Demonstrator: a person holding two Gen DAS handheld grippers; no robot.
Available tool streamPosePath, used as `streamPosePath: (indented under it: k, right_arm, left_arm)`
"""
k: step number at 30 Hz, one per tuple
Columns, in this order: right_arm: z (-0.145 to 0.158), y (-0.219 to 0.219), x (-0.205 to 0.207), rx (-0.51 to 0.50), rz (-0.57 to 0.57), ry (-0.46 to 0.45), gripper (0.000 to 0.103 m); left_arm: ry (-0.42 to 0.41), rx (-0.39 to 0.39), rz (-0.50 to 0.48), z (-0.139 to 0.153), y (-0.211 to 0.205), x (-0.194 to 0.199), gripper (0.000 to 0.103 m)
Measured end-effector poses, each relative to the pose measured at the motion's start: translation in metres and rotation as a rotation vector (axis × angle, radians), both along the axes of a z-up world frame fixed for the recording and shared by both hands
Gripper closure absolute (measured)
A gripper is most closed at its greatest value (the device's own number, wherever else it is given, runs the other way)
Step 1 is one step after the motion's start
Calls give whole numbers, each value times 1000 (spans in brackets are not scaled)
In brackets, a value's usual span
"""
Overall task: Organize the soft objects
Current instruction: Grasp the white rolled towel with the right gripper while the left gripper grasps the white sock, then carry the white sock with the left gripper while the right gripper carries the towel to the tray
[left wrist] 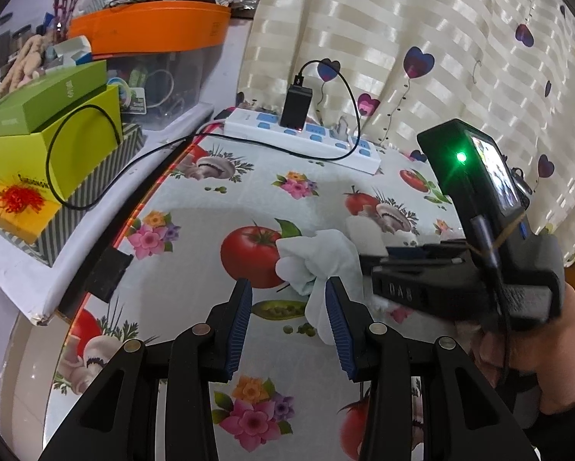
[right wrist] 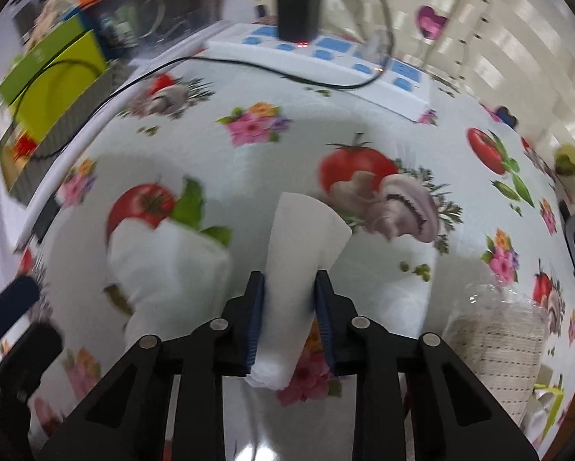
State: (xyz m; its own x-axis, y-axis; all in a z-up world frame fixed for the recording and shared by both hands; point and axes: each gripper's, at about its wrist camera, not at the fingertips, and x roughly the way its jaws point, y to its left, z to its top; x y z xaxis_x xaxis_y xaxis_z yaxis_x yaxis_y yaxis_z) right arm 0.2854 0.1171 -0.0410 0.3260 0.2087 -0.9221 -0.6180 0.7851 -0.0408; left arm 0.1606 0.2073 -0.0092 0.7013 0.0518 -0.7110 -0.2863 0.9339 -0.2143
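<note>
On the flower-and-vegetable tablecloth (left wrist: 195,199) lies a crumpled white cloth (left wrist: 318,261), just past my left gripper (left wrist: 287,288). That gripper is open, and a strip of the cloth hangs along the inner side of its right pad (left wrist: 335,319) without being pinched. In the right wrist view the same cloth (right wrist: 164,265) is to the left. My right gripper (right wrist: 289,280) has both blue pads against a folded white cloth (right wrist: 303,238), which sticks out beyond the fingertips. A hand (left wrist: 548,353) holds the right gripper's body (left wrist: 460,280) beside the left one.
A white power strip (left wrist: 306,134) with a black charger (left wrist: 296,109) and its cable lies at the back. Green boxes (left wrist: 53,134) and an orange-lidded bin (left wrist: 149,27) crowd the left shelf. A wrapped beige roll (right wrist: 494,345) sits near right. A curtain (left wrist: 460,38) hangs behind.
</note>
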Motion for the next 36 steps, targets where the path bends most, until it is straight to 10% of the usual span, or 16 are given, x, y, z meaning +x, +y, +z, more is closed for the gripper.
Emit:
streamPosePath:
  k: [11, 26, 36]
  right_arm:
    - [4, 15, -58, 17, 308, 37, 78]
    - [24, -20, -48, 32, 204, -21, 78]
    - [54, -38, -74, 97, 205, -117, 78]
  left_arm:
    - [2, -20, 6, -6, 8, 5, 64]
    - [122, -29, -94, -46, -6, 38, 55]
    - [72, -27, -105, -36, -14, 26, 77]
